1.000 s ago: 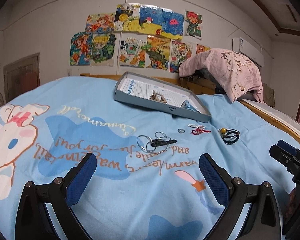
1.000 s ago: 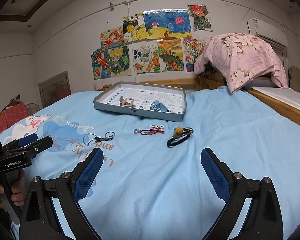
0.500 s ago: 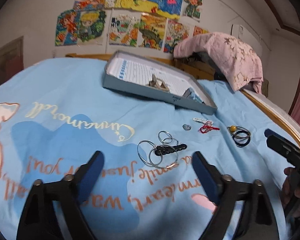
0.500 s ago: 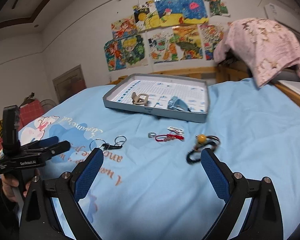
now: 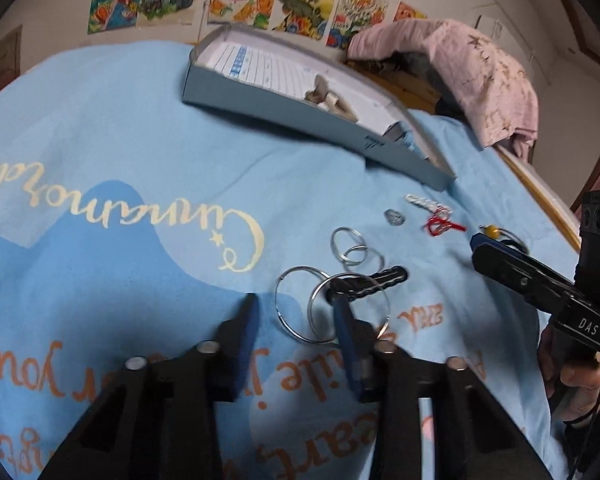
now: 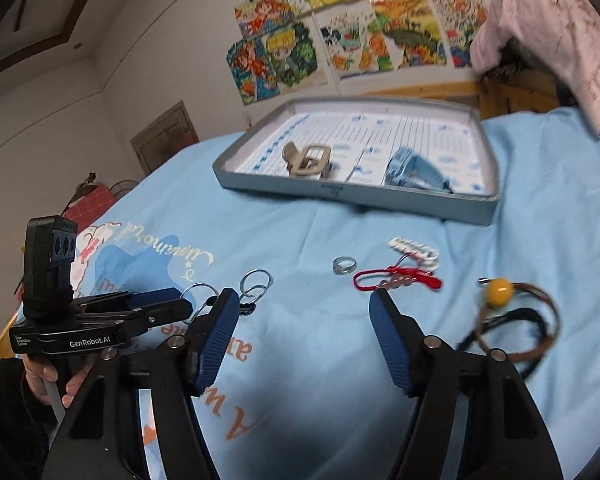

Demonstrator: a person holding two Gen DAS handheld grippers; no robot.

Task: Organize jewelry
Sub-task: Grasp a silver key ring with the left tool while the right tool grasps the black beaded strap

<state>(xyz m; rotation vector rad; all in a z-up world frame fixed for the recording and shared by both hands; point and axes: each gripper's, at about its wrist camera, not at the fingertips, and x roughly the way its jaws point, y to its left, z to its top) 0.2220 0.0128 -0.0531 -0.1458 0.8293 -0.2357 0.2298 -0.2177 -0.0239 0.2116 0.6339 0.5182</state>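
Note:
Several silver hoop rings [image 5: 300, 304] with a black beaded piece [image 5: 374, 280] lie on the blue bedspread. My left gripper [image 5: 296, 312] is open and low over them, its fingers either side of the large hoops. In the right wrist view the hoops [image 6: 256, 284] lie just past the left gripper [image 6: 172, 308]. My right gripper [image 6: 304, 308] is open above the spread, near a red cord [image 6: 396, 278], a small silver ring [image 6: 344, 266], a white clip [image 6: 414, 248] and a cord bracelet with a yellow bead [image 6: 500, 290]. A grey tray [image 6: 360, 194] holds a beige buckle [image 6: 310, 160] and a blue piece [image 6: 414, 170].
A pink floral cloth [image 5: 480, 72] drapes over the wooden headboard at the back right. Posters [image 6: 340, 36] cover the wall behind the bed. The right gripper [image 5: 540, 284] shows at the right edge of the left wrist view.
Both grippers have moved forward and down toward the jewelry. The left jaws have narrowed around the silver hoops. The right jaws have narrowed too and now sit close to the red cord.

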